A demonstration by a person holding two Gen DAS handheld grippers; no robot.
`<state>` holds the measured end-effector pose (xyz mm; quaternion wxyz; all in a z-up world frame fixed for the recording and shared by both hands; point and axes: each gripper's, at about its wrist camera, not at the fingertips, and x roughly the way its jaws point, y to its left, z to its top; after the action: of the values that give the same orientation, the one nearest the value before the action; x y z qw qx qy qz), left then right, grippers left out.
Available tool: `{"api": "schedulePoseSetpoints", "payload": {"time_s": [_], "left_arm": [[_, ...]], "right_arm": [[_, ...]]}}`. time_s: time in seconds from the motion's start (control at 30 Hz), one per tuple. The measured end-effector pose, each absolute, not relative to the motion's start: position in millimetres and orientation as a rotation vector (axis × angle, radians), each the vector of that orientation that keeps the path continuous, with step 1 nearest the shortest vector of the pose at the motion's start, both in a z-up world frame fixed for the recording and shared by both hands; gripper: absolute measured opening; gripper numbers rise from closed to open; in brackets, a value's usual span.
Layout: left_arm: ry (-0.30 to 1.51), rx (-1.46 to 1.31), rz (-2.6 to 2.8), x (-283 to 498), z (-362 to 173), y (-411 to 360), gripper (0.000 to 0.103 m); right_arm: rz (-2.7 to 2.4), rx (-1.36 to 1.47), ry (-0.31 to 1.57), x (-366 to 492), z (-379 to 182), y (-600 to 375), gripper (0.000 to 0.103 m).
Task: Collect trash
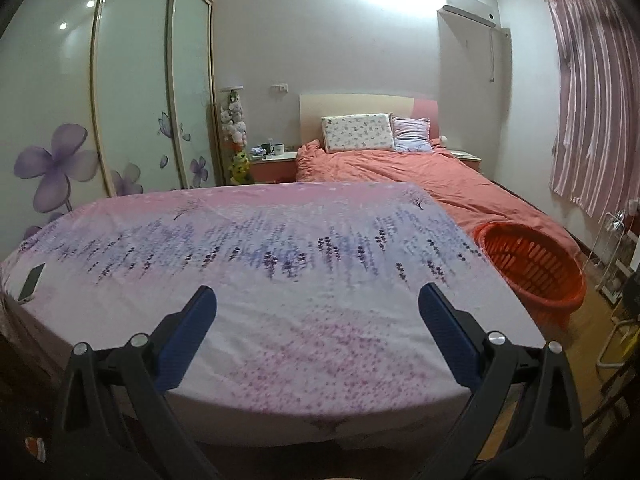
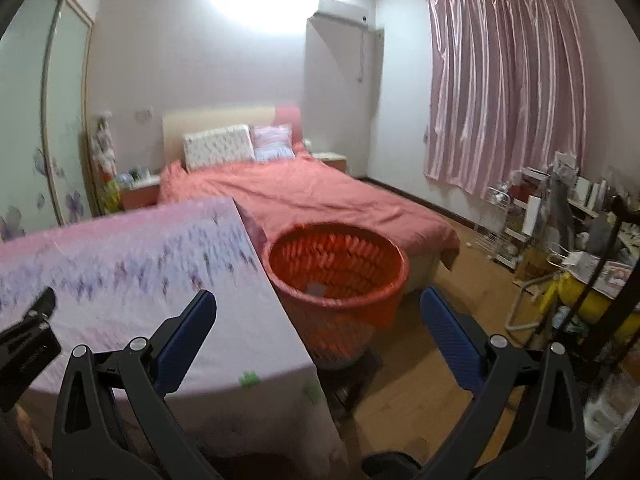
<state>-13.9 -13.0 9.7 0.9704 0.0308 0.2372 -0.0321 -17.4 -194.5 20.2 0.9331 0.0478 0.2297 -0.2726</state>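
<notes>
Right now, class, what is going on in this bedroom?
A person holds a hand-held gripper in each hand over a table covered with a pink floral cloth. The left hand-held gripper and the right hand-held gripper are both open and empty. An orange basket stands at the table's right edge with something small and pale in its bottom. A phone lies on the cloth's left side. No trash shows on the cloth.

Orange basket [image 2: 338, 276] upright (1 pale scrap [image 2: 316, 289] inside).
</notes>
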Motion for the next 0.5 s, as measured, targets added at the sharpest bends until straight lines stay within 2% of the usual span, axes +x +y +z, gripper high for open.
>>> {"api": "schedulePoseSetpoints", "payload": {"time_s": [0.5], "left_arm": [[0.553, 0.034, -0.062, -14.3, 6.7, -5.6, 0.099]], "right_arm": [[-0.627, 0.129, 0.548, -24.6, 7.9, -180.3, 0.101]]}}
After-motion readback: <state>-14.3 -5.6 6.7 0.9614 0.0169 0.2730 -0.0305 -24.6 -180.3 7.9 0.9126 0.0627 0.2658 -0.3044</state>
